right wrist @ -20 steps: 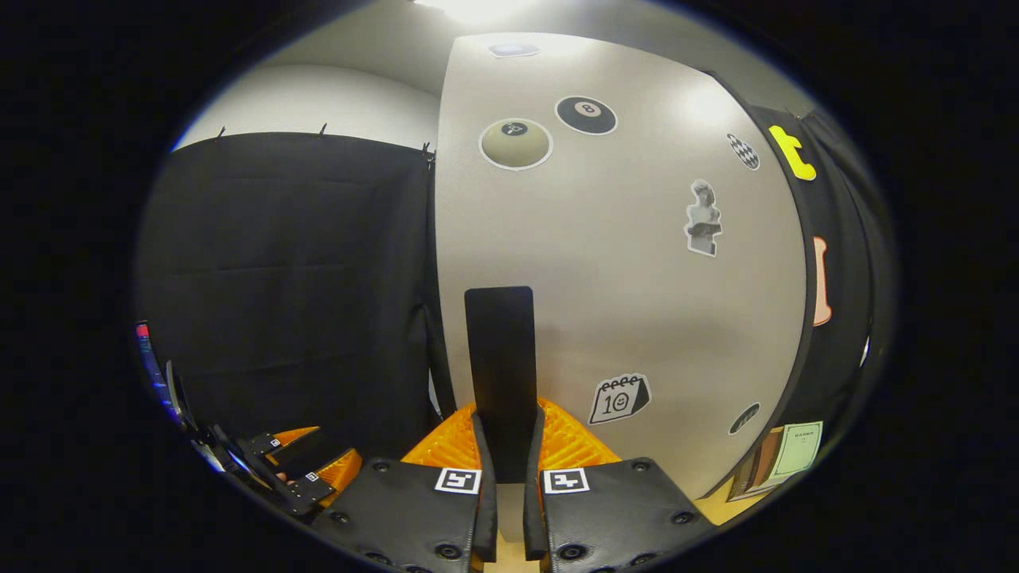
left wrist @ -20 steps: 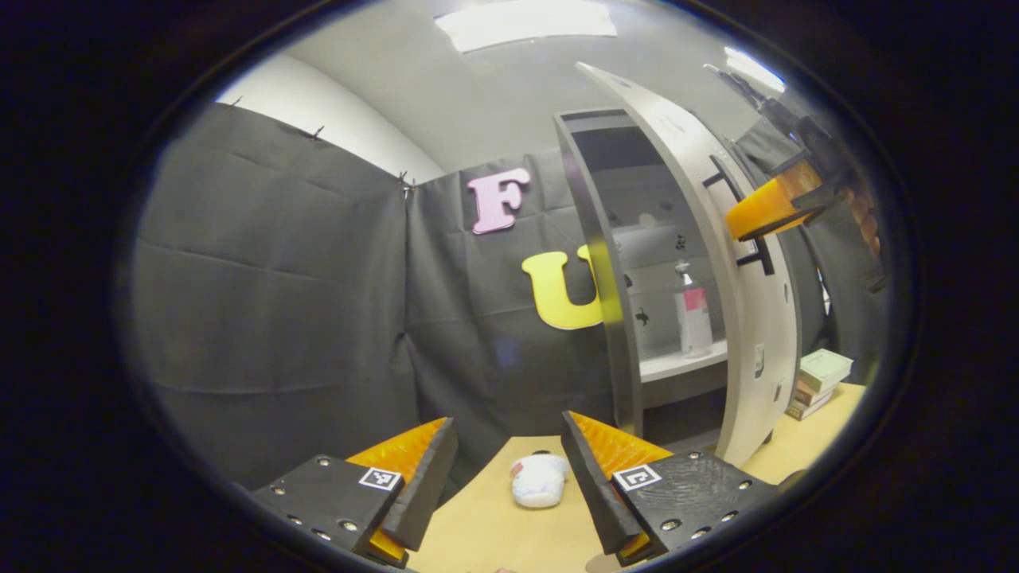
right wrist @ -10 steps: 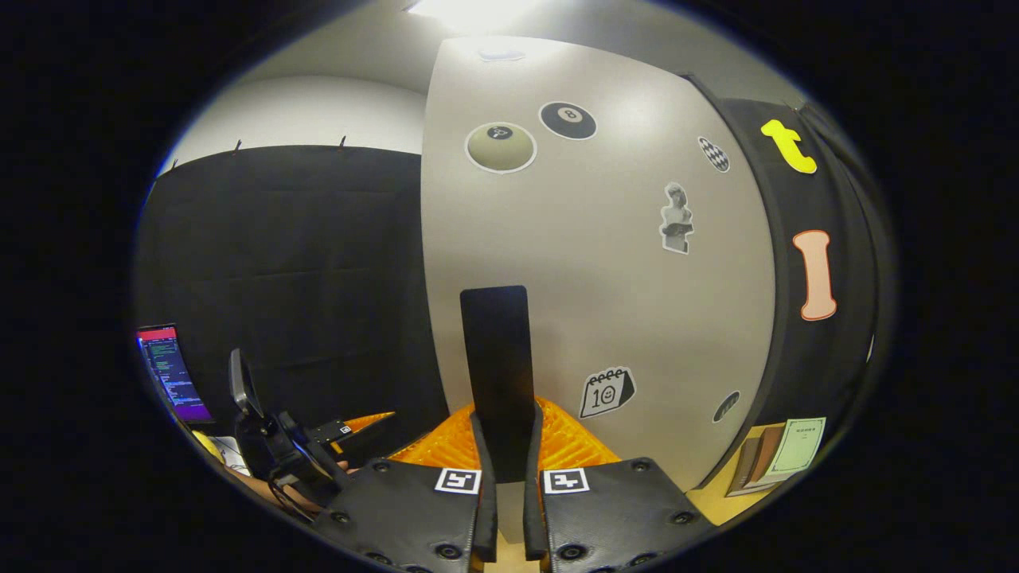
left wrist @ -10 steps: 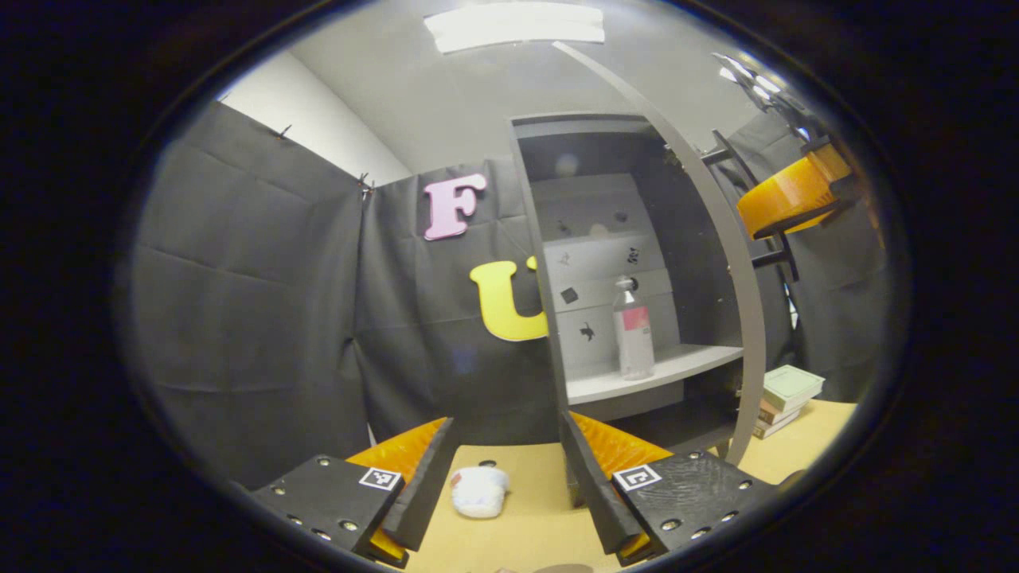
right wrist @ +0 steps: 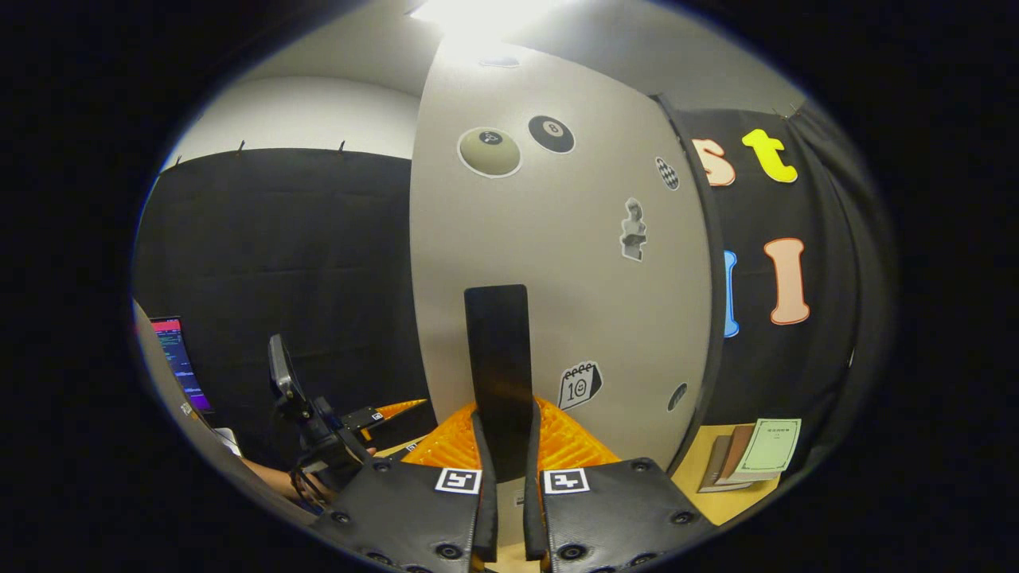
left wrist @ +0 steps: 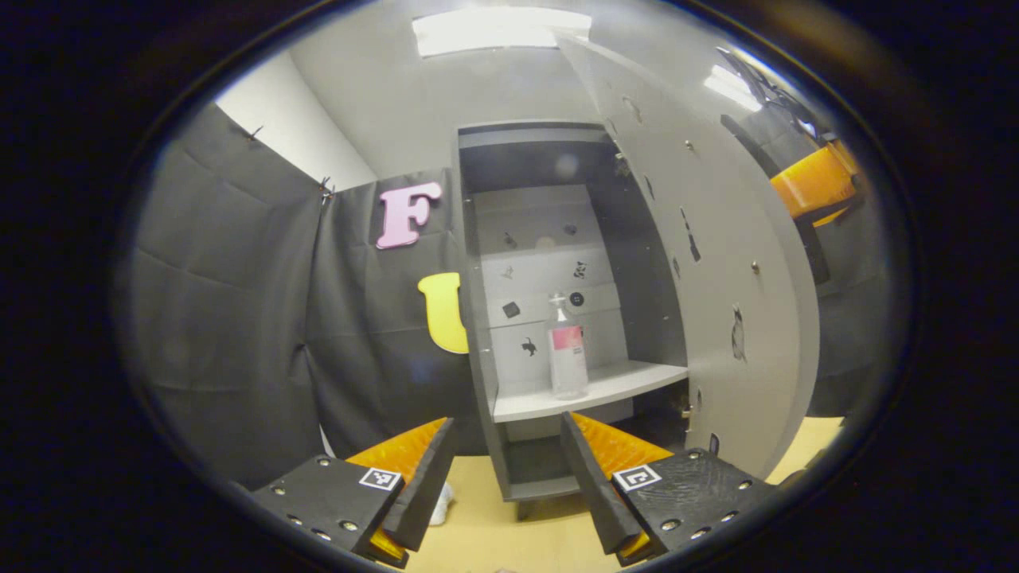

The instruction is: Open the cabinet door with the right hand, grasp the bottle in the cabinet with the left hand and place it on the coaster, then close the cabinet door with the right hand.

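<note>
The grey cabinet (left wrist: 478, 334) stands open. A clear bottle (left wrist: 567, 350) with a pink label stands upright on its white shelf (left wrist: 613, 386). My left gripper (left wrist: 505, 477) is open, low in front of the cabinet and well short of the bottle. The cabinet door (left wrist: 716, 278) is swung out to the right. In the right gripper view, my right gripper (right wrist: 505, 434) is shut on the door's black vertical handle (right wrist: 497, 342), against the stickered door (right wrist: 573, 263). The orange fingers of the right gripper (left wrist: 812, 183) show behind the door's edge.
A crumpled white object (left wrist: 440, 503) lies on the wooden table (left wrist: 493, 541) by the left finger. Stacked books (right wrist: 752, 458) sit on the table right of the door. The left gripper (right wrist: 374, 415), a hand (right wrist: 271, 479) and a lit screen (right wrist: 179, 362) are at lower left.
The door has swung further open with my right gripper on its handle. The left gripper view has turned toward the cabinet, so the bottle now sits near its centre.
</note>
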`<state>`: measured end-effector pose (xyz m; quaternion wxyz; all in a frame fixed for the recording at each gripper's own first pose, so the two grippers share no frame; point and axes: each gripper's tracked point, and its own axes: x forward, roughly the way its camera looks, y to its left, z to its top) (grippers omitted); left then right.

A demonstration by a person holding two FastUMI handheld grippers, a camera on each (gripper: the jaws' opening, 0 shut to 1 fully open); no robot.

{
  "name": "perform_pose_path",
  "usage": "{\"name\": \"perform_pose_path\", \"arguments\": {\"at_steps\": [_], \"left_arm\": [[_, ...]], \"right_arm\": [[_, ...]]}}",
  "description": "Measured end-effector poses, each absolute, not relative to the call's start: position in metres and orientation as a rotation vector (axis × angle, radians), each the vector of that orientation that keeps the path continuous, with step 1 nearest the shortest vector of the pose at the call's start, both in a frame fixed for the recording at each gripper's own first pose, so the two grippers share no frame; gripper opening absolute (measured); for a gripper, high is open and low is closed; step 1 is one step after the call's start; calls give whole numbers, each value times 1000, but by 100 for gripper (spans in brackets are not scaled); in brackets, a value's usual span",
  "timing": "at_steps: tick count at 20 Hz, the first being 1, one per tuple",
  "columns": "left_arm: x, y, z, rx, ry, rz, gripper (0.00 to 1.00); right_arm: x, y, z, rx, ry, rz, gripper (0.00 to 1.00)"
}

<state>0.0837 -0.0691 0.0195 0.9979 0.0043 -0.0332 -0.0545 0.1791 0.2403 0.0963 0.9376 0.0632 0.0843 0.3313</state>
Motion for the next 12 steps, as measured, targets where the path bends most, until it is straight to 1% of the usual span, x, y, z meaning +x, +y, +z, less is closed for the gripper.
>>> {"name": "perform_pose_path", "arguments": {"at_steps": [3,5,6,11,12], "left_arm": [[81,-85,21,15,-70,-132,80],[77,-92,23,22,-73,-139,81],[76,-96,24,21,-73,-140,80],[67,-112,20,7,-59,-146,80],[65,-115,20,8,-58,-147,81]], "right_arm": [[180,231,95,138,164,653,14],[179,224,96,132,159,632,14],[177,220,96,133,156,619,14],[174,202,97,128,141,539,14],[174,198,96,126,139,519,14]]}}
